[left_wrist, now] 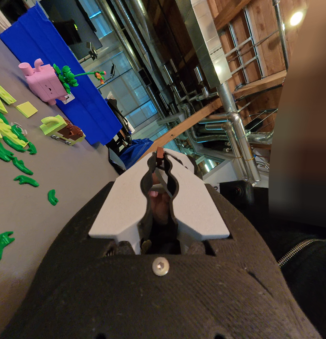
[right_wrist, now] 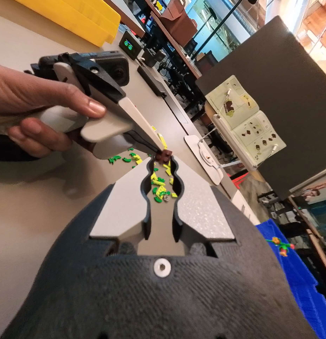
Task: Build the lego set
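In the left wrist view, a blue bin runs along the upper left of the frame on the grey worktop. In front of it lies a pink block figure with a green plant sprouting from its end, and lower down a lime and brown assembly. Loose green and lime pieces scatter along the left edge.

In the right wrist view, a yellow bin sits at the upper left, an open instruction booklet stands on a holder at the right, and a dark panel rises behind it. More loose pieces show on the worktop through the gap between the fingers.

The two tools meet tip to tip at frame centre. The left hand-held gripper, held by a hand coming in from the left, is pinched narrow on a small brown brick. The right hand-held gripper has its tips closed against the same brick from below, so both clamp it above the worktop. In the left wrist view, the brick shows reddish-brown at the tips of the left hand-held gripper, near frame centre.
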The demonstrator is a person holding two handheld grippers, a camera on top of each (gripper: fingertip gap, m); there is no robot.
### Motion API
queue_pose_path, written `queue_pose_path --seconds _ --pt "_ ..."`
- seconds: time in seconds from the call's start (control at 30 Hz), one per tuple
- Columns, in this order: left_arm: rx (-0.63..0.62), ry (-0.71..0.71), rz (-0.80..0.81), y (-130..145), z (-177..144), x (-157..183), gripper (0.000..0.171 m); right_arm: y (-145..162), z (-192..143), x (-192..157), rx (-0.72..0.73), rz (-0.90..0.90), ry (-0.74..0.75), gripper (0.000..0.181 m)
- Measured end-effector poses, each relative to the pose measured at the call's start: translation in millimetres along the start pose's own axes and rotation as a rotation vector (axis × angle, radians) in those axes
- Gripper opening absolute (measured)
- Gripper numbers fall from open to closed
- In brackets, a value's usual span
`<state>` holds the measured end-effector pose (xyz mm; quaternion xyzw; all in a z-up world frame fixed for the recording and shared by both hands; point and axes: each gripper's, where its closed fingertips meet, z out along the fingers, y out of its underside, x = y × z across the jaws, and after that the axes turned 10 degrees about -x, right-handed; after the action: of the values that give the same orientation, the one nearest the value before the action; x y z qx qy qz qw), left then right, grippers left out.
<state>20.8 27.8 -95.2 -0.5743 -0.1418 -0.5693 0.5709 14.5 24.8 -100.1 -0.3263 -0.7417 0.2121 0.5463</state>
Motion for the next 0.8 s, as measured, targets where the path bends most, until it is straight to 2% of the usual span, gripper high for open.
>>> queue_pose_path --seconds 0.03,0.07,0.13,0.2,0.3,0.37,0.5,0.57,0.63,0.73,0.8 --pt "-0.004 0.0 0.016 -0.2 -0.2 1.0 0.018 2.6 -0.7 1.6 0.0 0.03 -0.012 0.014" --pt "0.003 -0.008 0.031 -2.3 -1.3 1.4 0.041 6.2 -1.0 2.1 0.002 0.079 -0.048 0.015" --pt "0.024 -0.066 0.075 -8.3 -6.0 -2.2 0.05 16.9 -1.5 0.7 0.01 0.268 -0.196 0.015" --pt "0.016 -0.136 0.131 -11.6 -9.7 -6.4 0.06 23.9 -7.5 3.7 0.059 0.576 -0.414 0.015" --pt "-0.029 -0.185 0.208 -9.7 -8.4 -6.1 0.059 11.4 -38.0 42.6 0.38 1.069 -0.686 0.014" --pt "-0.053 -0.202 0.246 -6.4 -5.4 -4.9 0.058 21.5 -47.0 64.0 0.486 1.251 -0.75 0.014" --pt "-0.104 -0.224 0.287 1.9 0.9 -5.1 0.055 31.5 -49.1 59.2 0.447 1.233 -0.761 0.015" --pt "-0.114 -0.242 0.307 3.2 1.7 -5.7 0.055 36.6 -43.6 51.7 0.379 1.206 -0.758 0.014" --pt "-0.111 -0.27 0.324 2.1 0.6 -7.6 0.055 49.6 -31.8 33.5 0.236 1.142 -0.775 0.015" --pt "-0.107 -0.289 0.341 0.2 -0.9 -8.5 0.055 80.0 -13.3 -4.0 -0.023 0.92 -0.778 0.014" --pt "-0.108 -0.295 0.345 -0.2 -1.3 -9.4 0.055 83.6 -10.7 -23.0 -0.105 0.775 -0.835 0.015"
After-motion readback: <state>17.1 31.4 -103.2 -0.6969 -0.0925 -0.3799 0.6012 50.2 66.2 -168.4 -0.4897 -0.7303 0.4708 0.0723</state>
